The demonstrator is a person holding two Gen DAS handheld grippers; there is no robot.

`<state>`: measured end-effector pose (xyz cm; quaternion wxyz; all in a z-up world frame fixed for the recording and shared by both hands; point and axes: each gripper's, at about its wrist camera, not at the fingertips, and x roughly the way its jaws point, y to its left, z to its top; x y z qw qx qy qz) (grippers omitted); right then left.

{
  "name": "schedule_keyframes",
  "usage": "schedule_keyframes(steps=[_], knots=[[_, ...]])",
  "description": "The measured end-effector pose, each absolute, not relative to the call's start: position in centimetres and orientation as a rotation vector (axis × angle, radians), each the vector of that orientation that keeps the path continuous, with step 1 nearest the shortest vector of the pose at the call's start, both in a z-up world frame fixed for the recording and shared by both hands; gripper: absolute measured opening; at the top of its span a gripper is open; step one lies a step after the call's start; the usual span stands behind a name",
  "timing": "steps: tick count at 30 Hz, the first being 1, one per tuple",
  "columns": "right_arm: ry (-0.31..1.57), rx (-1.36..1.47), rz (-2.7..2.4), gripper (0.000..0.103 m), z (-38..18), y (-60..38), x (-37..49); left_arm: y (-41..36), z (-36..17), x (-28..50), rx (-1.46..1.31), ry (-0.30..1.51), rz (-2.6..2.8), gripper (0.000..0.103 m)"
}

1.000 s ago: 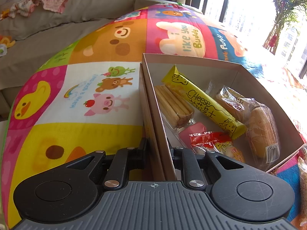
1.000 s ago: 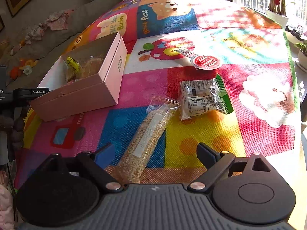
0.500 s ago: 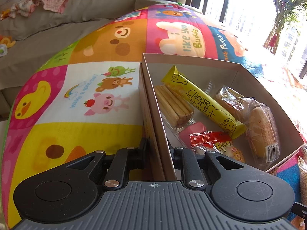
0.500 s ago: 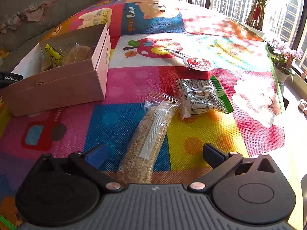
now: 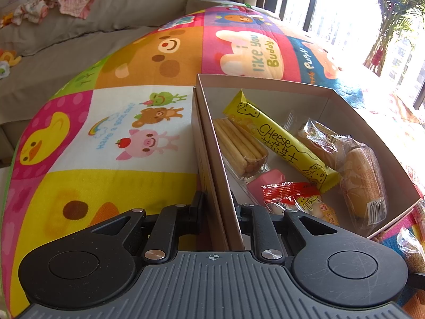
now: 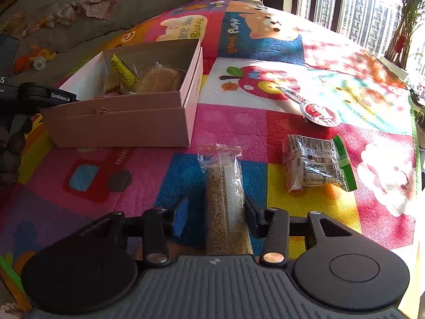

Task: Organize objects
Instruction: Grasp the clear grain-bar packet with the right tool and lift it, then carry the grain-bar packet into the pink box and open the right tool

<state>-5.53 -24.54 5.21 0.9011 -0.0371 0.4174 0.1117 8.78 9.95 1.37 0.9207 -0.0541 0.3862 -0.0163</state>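
My left gripper [image 5: 216, 207] is shut on the left wall of the pink cardboard box [image 5: 212, 143], which lies on the colourful play mat. The box holds a yellow cheese stick packet [image 5: 281, 143], biscuit sticks [image 5: 239, 146], a wrapped bun [image 5: 361, 180] and a red snack packet [image 5: 294, 196]. In the right wrist view the box [image 6: 127, 122] sits at the left. My right gripper [image 6: 216, 215] straddles a clear bag of grain [image 6: 225, 199]; the right finger touches the bag and the left stands a little off it.
A green-edged snack packet [image 6: 316, 164] and a round red-labelled packet [image 6: 318, 111] lie on the mat to the right of the grain bag. A grey sofa with clothes [image 5: 69, 2] runs behind the mat. Windows and a plant [image 6: 403, 21] stand at the far right.
My right gripper moved forward over the grain bag and its fingers narrowed around it. The left gripper and the box have not moved.
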Motion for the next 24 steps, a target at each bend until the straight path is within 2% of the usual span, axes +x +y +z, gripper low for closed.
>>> schedule_keyframes(steps=[8,17,24], knots=[[1.009,0.183,0.361,0.029,8.2,-27.2,-5.8,9.7,1.5,8.8,-0.117,0.793,-0.036,0.020],[0.768,0.193,0.515,0.029,16.5,-23.3,-5.4,9.7,1.5,8.9,-0.123,0.796,-0.038,0.020],[0.641,0.158,0.590,0.029,19.1,-17.6,-0.9,9.6,1.5,8.9,-0.120,0.798,-0.040,0.020]])
